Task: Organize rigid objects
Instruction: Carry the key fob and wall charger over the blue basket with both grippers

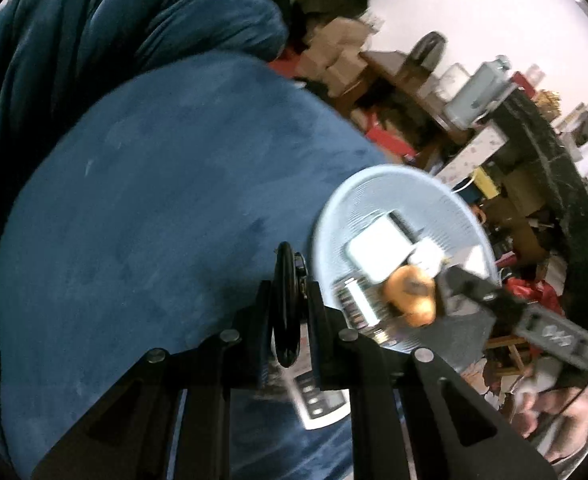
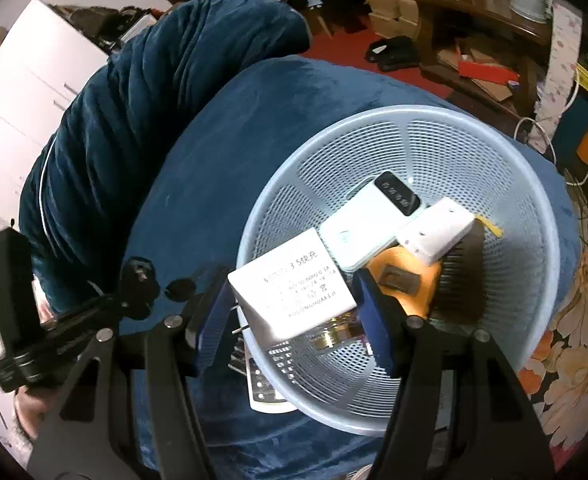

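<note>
A light blue mesh basket stands on a blue velvet cushion. In it lie a white power bank, a white adapter, an orange tool and a dark brush. My right gripper is shut on a white charger block over the basket's near rim. My left gripper is shut on a black ring-shaped object above the cushion, left of the basket. The right gripper's tip also shows in the left wrist view.
A white calculator lies on the cushion beside the basket; it also shows in the left wrist view. A rolled blue blanket lies behind. Cluttered shelves, boxes and a red floor surround the cushion.
</note>
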`<action>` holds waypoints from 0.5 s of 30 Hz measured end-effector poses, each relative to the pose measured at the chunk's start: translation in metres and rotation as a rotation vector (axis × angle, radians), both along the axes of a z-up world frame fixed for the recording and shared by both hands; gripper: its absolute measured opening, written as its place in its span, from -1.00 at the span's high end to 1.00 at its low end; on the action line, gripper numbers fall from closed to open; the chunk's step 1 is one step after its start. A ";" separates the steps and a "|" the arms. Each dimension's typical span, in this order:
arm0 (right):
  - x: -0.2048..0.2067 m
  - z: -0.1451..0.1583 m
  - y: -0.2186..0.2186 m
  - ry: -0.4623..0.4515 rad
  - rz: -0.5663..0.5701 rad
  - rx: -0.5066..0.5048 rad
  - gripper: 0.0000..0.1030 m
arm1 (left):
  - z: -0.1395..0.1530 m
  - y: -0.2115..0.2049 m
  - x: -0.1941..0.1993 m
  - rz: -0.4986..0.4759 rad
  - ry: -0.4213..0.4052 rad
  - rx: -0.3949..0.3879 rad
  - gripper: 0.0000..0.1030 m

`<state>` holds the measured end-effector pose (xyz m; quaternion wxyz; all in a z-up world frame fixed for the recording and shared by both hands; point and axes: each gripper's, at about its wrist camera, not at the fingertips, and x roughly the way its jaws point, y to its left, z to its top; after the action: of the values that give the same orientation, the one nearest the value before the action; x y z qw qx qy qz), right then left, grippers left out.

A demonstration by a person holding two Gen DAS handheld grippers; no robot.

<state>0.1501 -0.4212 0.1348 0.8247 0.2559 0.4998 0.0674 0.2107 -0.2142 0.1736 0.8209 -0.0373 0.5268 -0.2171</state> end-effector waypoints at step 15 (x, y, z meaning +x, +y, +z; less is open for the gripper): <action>-0.007 -0.008 -0.031 0.022 -0.066 -0.016 -0.21 | 0.011 -0.089 -0.003 -0.135 -0.031 -0.001 0.72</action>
<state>0.1432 -0.4518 0.1267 0.8229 0.2662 0.5008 0.0333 0.2078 -0.3033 0.1850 0.8125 0.0013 0.5152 -0.2729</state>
